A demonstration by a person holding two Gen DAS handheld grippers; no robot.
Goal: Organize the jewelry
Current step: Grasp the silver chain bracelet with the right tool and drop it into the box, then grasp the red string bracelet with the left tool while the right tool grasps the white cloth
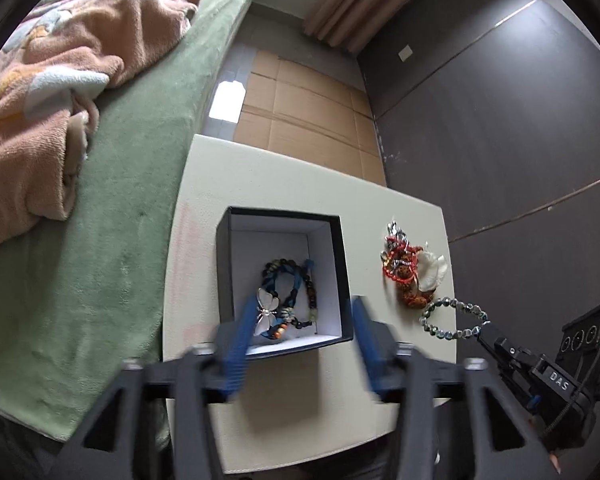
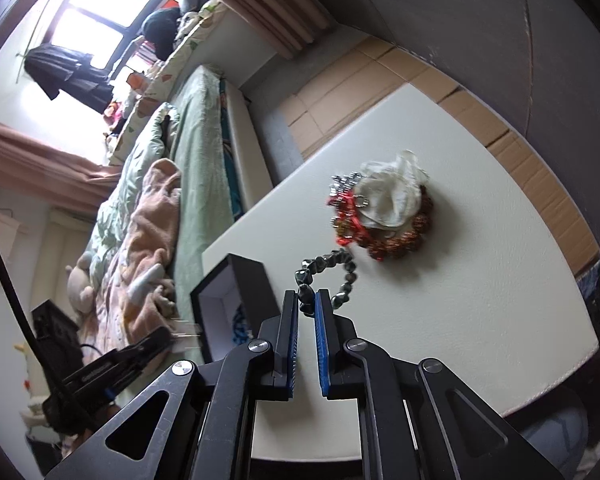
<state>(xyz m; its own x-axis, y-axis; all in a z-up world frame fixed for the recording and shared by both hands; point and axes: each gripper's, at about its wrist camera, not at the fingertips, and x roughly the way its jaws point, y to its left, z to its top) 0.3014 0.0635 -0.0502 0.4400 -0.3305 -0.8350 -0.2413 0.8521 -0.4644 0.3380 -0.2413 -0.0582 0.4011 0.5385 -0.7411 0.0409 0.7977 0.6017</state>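
A black box (image 1: 224, 240) with a white inside stands on a cream table (image 1: 284, 184). In it lie dark beaded bracelets (image 1: 296, 280) and a white butterfly piece (image 1: 267, 307). My left gripper (image 1: 300, 320) is open and empty above the box's near edge. My right gripper (image 2: 307, 300) is shut on a grey beaded bracelet (image 2: 334, 268), which also shows in the left wrist view (image 1: 452, 316). Beyond it lies a pile of red and brown beads with a white flower (image 2: 384, 208), also in the left wrist view (image 1: 412, 268). The box shows in the right wrist view (image 2: 252, 292).
A bed with a green cover (image 1: 112, 216) and a pink blanket (image 1: 60, 80) runs along the table's left side. Cardboard (image 1: 300, 108) lies on the floor behind the table. A dark wall (image 1: 500, 120) is on the right.
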